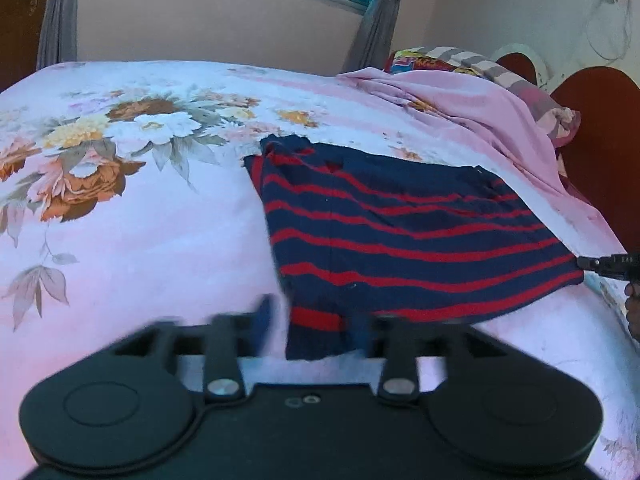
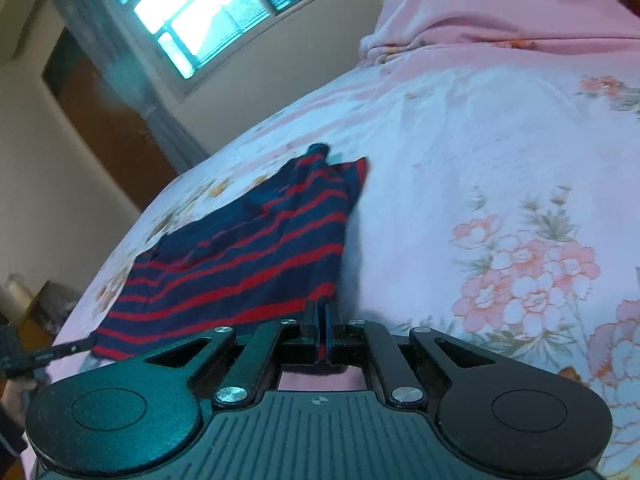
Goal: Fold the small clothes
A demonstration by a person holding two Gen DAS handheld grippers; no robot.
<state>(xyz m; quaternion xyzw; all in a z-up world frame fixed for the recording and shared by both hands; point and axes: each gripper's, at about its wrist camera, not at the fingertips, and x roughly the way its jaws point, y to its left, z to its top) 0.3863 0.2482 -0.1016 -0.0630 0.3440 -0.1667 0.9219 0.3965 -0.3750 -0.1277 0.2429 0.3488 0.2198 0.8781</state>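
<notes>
Garment: a navy, red-striped small garment point(image 1: 404, 224) is spread on the floral bedsheet point(image 1: 132, 240).
Left gripper point(image 1: 316, 320): fingers are spread at its near hem.
Right gripper point(image 2: 322, 320): fingers are pinched on its corner.

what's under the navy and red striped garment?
The navy and red striped knit garment lies on the pink floral bedsheet, which shows all around it. Its near edge is lifted, with the right gripper pinching one corner. Anything beneath the cloth is covered.
</notes>
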